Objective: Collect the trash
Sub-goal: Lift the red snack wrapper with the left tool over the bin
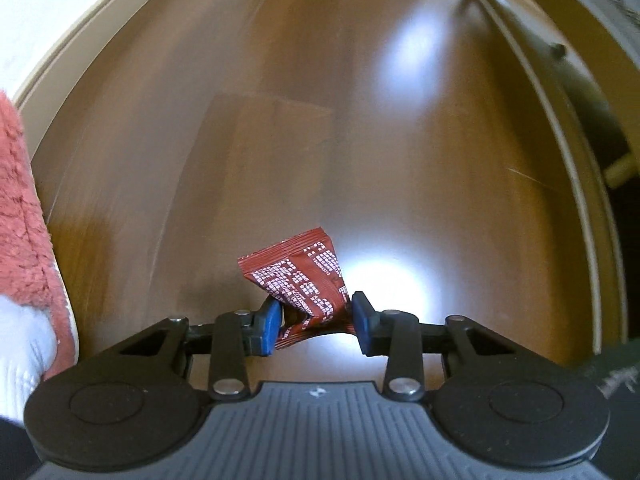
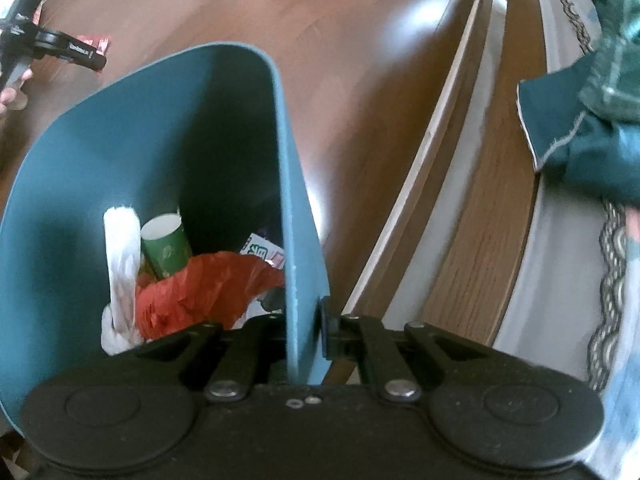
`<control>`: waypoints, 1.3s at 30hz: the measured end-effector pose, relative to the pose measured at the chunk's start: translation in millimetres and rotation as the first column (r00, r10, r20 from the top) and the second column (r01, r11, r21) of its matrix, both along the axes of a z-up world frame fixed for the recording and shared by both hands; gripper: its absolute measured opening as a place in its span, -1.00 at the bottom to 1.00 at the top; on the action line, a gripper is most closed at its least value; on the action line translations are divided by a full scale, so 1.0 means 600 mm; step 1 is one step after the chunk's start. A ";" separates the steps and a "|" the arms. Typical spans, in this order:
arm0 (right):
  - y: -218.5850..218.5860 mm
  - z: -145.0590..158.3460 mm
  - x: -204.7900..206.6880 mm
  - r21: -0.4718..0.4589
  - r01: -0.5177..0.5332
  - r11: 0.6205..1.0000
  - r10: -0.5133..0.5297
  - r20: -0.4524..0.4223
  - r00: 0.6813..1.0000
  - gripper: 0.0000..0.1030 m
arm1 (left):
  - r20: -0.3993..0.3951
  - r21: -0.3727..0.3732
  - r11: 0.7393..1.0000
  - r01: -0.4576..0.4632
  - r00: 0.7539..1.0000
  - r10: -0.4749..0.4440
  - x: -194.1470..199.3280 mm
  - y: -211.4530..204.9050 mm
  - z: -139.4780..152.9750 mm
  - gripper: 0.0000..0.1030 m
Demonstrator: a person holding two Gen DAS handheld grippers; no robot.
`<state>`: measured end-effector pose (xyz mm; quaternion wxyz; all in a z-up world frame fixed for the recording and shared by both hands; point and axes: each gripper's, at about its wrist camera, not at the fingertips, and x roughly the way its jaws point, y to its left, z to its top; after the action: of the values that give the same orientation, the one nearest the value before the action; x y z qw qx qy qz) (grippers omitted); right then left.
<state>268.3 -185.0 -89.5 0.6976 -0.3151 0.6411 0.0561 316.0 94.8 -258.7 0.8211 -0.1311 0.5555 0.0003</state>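
Left gripper (image 1: 316,326) points steeply down at the wooden floor (image 1: 400,140), its blue pads (image 1: 271,326) pinching a crumpled red wrapper (image 1: 310,284) that stands up between them, clear of the boards. A fuzzy pink slipper (image 1: 24,216) sits at the left edge of that view. Right gripper (image 2: 306,330), also angled steeply down, is clamped on the side wall of a teal trash bin (image 2: 120,152), one finger inside and one outside. Inside the bin lie a green paper cup (image 2: 166,246), crumpled red plastic (image 2: 208,284) and white tissue (image 2: 120,264). Beside the bin runs a wooden bed frame (image 2: 476,232).
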 end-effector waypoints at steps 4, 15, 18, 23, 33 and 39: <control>-0.015 0.001 -0.029 0.015 0.019 1.000 -0.019 0.002 1.000 -0.85 | 0.051 -0.007 0.998 0.060 0.997 -0.059 -0.036 -0.026 0.065 -0.30; -0.042 -0.007 -0.101 0.036 0.037 0.999 -0.037 0.008 0.999 -0.77 | 0.209 0.006 0.973 0.229 0.952 -0.225 -0.176 -0.084 0.230 -0.30; -0.049 -0.010 -0.117 0.043 0.046 0.998 -0.047 0.012 0.999 -0.75 | 0.239 0.003 0.956 0.293 0.928 -0.285 -0.216 -0.105 0.258 -0.30; -0.066 -0.018 -0.139 0.056 0.074 0.996 -0.075 0.029 0.997 -0.75 | 0.269 0.025 0.893 0.450 0.857 -0.440 -0.304 -0.189 0.306 -0.30; -0.133 -0.015 -0.152 0.185 0.219 0.958 -0.241 0.106 0.965 -0.73 | 0.133 0.072 0.746 0.662 0.735 -0.665 -0.361 -0.401 0.249 -0.30; -0.156 -0.016 -0.122 0.230 0.229 0.946 -0.251 0.074 0.965 -0.71 | 0.066 0.075 0.741 0.667 0.738 -0.671 -0.338 -0.428 0.218 -0.30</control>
<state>195.0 -278.5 -99.0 0.7615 -0.1581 0.6281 0.0249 113.0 -162.1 -127.8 0.7932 0.0964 0.5282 -0.2874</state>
